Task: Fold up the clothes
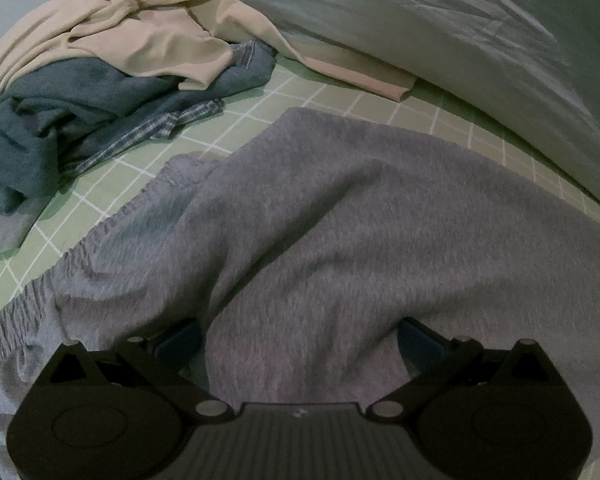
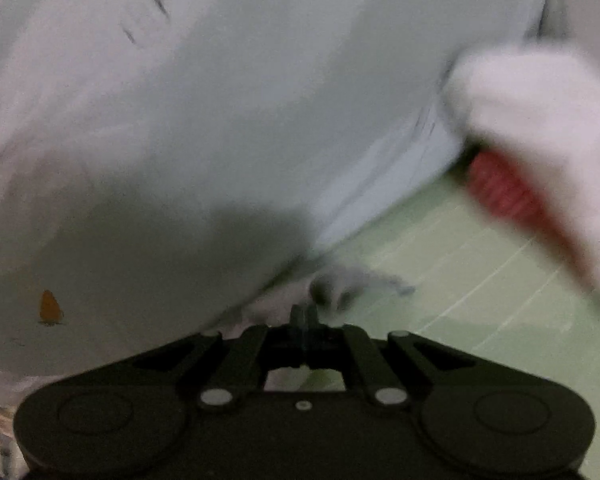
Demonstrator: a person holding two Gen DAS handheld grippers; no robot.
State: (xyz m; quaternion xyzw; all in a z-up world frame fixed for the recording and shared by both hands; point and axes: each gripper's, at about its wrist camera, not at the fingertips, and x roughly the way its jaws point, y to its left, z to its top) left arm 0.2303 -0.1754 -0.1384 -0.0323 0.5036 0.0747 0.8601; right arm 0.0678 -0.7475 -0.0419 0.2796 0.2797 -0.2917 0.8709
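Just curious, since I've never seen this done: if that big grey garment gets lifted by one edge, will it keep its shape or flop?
The grey garment would probably flop: it already lies in soft folds across the green checked sheet. Its gathered edge looks stretchy, so it may sag unevenly. The fuzzy knit seems unlikely to slip from the left claw.

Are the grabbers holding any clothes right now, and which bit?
The right gripper is shut on a small edge of grey cloth. The left gripper is open, with the grey garment lying between its fingers, not pinched.
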